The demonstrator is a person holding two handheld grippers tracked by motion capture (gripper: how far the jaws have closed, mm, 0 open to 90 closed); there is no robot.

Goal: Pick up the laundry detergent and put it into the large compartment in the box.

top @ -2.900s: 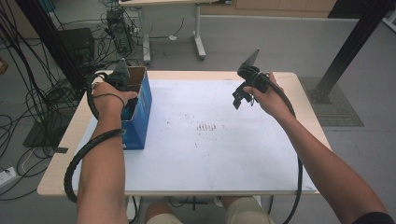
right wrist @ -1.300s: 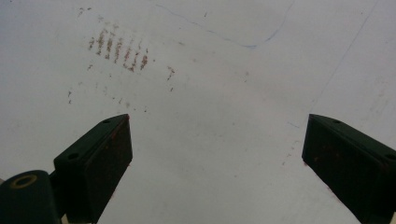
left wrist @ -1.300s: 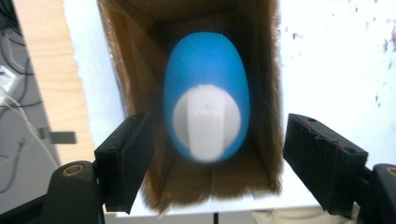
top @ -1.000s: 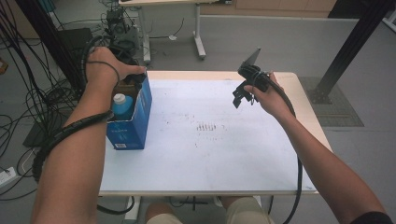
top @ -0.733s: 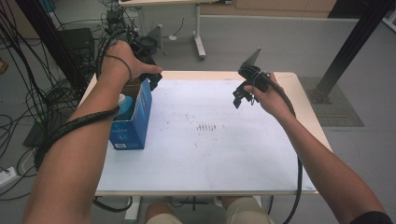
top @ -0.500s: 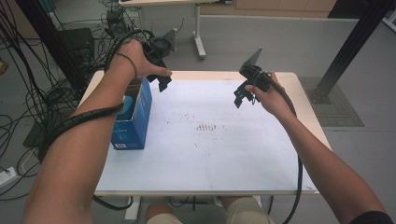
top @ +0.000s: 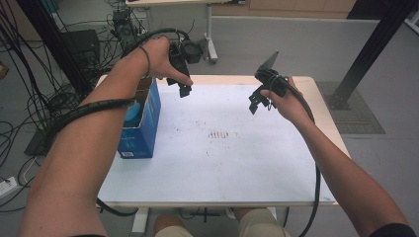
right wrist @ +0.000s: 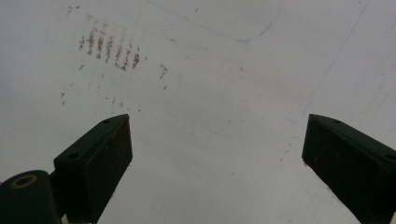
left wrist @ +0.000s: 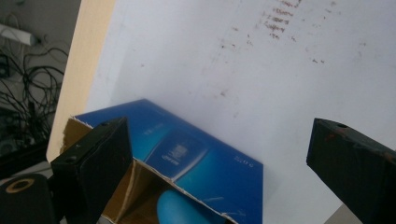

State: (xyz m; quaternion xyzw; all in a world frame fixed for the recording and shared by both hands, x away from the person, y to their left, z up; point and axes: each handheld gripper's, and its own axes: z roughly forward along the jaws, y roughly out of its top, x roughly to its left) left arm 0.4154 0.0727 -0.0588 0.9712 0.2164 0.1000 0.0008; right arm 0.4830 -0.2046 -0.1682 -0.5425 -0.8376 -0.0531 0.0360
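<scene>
The blue box (top: 141,123) stands near the left edge of the bench (top: 222,163), its top flaps open, with a rounded blue thing (left wrist: 180,210) inside it; what that thing is cannot be told. The box is thin cardboard with torn brown edges, so it is likely light and would crumple under a hard squeeze; a grip across one upright wall near the top rim, or on the contents through the opening, looks the safest hold. Farther back, the left tongs (top: 184,89) hang above the box's far corner, jaws just opened wide with nothing between them. The right tongs (top: 257,101) hover over bare bench, jaws spread and empty.
</scene>
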